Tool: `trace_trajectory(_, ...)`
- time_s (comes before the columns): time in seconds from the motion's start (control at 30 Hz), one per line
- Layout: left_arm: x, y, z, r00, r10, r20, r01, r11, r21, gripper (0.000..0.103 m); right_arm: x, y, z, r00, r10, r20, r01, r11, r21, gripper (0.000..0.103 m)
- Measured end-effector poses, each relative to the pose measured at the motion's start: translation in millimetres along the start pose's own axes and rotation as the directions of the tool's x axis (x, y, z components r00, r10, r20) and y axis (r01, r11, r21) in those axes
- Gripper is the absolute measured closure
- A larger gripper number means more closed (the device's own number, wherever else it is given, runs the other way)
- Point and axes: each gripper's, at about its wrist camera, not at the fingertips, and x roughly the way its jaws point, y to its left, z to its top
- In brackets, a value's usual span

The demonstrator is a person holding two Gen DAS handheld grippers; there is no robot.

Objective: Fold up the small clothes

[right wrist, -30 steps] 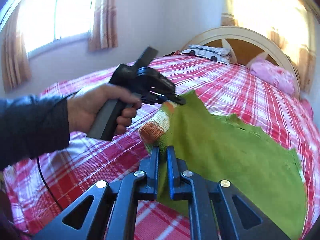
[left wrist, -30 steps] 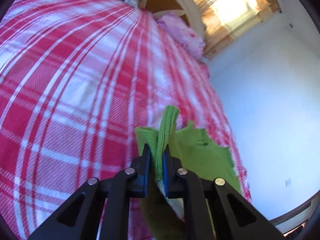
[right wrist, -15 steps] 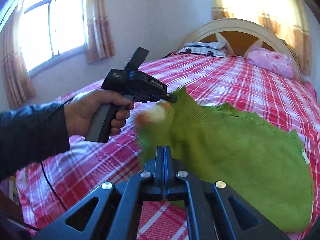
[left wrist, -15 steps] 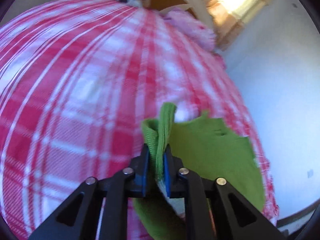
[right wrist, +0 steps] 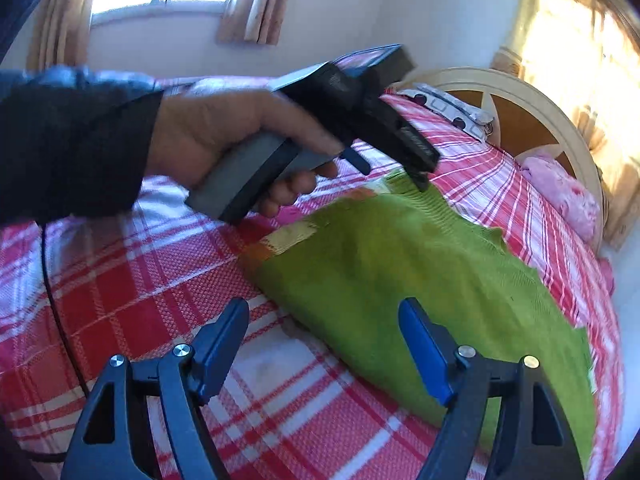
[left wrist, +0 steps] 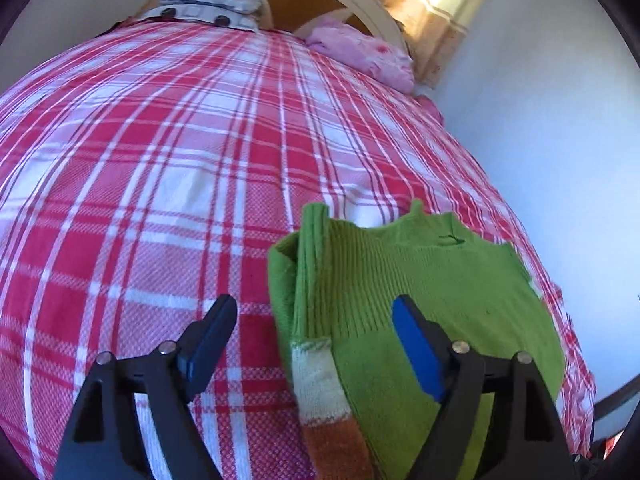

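Both pairs of fingers are spreading apart right now, and nothing is pinched in either one. The small green knitted sweater with its white and orange striped cuff is lying on the red and white checked bedspread, filling the lower right of the left wrist view. The left gripper is hanging just over the sweater's near left edge: its right finger is showing against green knit, its left finger against bare bedspread, with the folded ribbed edge and the striped cuff running up between them. In the right wrist view the right gripper is opening just beside the garment's lower edge, right finger in front of the green cloth, left finger in front of the checks. The sweater's long axis is running from the cuff at the centre of that frame down toward the lower right. The person's hand in a dark sleeve is holding the left gripper at the cuff end, upper middle of the frame, so the left hand looks nearer to the sleeve, and the right nearer to the body hem. The sweater appears only partly folded, so I reckon another fold is still due.
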Motion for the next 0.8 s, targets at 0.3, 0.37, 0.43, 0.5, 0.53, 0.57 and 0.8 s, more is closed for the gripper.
trace_trajectory(0.3,-3,7,-10,1.000,-0.005,0.002,0.005,1.000,0.009,0.022,27,38,8,0.996,-0.091,-0.021,0.085,0.976,-0.199,0.040)
trace_trajectory(0.37,0,7,-13,1.000,-0.029,-0.003,0.029,0.999,0.016,0.022,30,40,9,0.992,-0.127,-0.017,0.119,0.967,-0.226,0.040)
trace_trajectory(0.43,3,3,-11,0.999,-0.047,-0.004,0.047,0.999,0.017,0.022,35,35,13,0.991,-0.135,-0.022,0.127,0.967,-0.219,0.040)
trace_trajectory(0.5,15,1,-6,0.997,-0.067,-0.025,0.067,0.998,-0.004,0.023,42,27,18,0.987,-0.158,-0.024,0.149,0.965,-0.218,0.040)
trace_trajectory(0.53,19,0,-3,0.997,-0.065,-0.031,0.065,0.998,-0.011,0.029,46,23,21,0.986,-0.166,-0.029,0.156,0.963,-0.219,0.040)
trace_trajectory(0.57,24,0,1,0.997,-0.066,-0.038,0.066,0.998,-0.015,0.040,51,20,23,0.986,-0.163,-0.034,0.152,0.964,-0.220,0.050)
trace_trajectory(0.8,23,15,11,0.982,-0.169,-0.086,0.156,0.978,-0.141,0.090,26,-4,24,0.994,-0.109,0.005,0.108,0.980,-0.168,0.095)
